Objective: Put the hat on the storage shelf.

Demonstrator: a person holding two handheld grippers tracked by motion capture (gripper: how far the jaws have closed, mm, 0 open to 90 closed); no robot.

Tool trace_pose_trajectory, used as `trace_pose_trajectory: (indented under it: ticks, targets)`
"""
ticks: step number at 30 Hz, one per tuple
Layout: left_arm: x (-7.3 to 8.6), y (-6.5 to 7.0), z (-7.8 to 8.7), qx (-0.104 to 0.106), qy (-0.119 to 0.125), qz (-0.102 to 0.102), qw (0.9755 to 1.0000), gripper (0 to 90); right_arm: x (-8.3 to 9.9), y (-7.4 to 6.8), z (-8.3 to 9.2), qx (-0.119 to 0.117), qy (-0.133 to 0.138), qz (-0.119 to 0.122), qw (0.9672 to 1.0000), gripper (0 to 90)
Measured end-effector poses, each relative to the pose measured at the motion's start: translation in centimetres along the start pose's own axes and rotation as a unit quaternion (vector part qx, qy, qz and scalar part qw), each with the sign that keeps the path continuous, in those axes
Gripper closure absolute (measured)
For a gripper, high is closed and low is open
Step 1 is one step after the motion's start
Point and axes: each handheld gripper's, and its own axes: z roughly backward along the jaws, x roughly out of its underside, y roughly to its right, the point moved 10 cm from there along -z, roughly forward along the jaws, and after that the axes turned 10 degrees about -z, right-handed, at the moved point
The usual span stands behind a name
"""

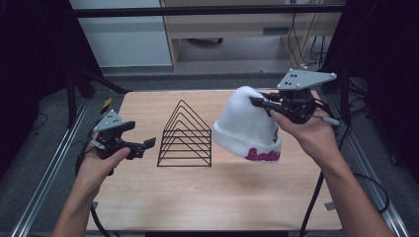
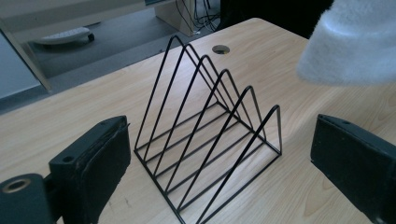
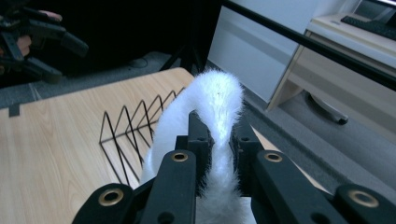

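Right gripper (image 1: 260, 102) jaws pinch the crown of a white fuzzy knit beanie with pink lettering (image 1: 247, 128), hanging above the table (image 1: 197, 197) right of a black wire triangular file rack (image 1: 185, 136). Left gripper (image 1: 143, 145) jaws wide open, empty. Beanie looks soft, light and floppy; grab a fabric fold.

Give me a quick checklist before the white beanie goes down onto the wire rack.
1. Right claw shut on the white beanie: ok, fabric pinched between the jaws.
2. Beanie lifted clear of the table: ok.
3. Wire rack upright, nothing on it: ok.
4. Left claw open and holding nothing: ok.
5. Left claw apart from the rack: ok, rack stands beyond its jaws.
6. Beanie's opening facing down toward the rack: cannot tell.
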Motion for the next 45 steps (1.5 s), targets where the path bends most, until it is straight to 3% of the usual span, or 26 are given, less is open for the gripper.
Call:
trace_pose_trajectory:
  ticks: [7, 13, 19, 45]
  targets:
    - [-1.6, 0.7, -0.3, 0.015, 0.008, -0.008, 0.9998, 6.1, -3.1, -0.8, -0.8, -0.008, 0.025, 0.008, 0.9996, 82.2]
    - [-2.5, 1.1, -0.6, 0.016, 0.008, -0.023, 0.9996, 6.2, -5.4, -1.6, -1.4, -0.017, 0.044, 0.013, 0.9988, 82.2]
    - [-3.3, 1.4, -0.9, 0.020, 0.015, -0.026, 0.9993, 7.6, -6.7, -2.7, -2.4, -0.026, 0.048, 0.022, 0.9983, 82.2]
    - [-3.8, 1.5, -1.6, 0.030, 0.019, -0.022, 0.9991, 8.3, -9.5, -4.7, -4.5, -0.048, 0.056, 0.031, 0.9968, 82.2]
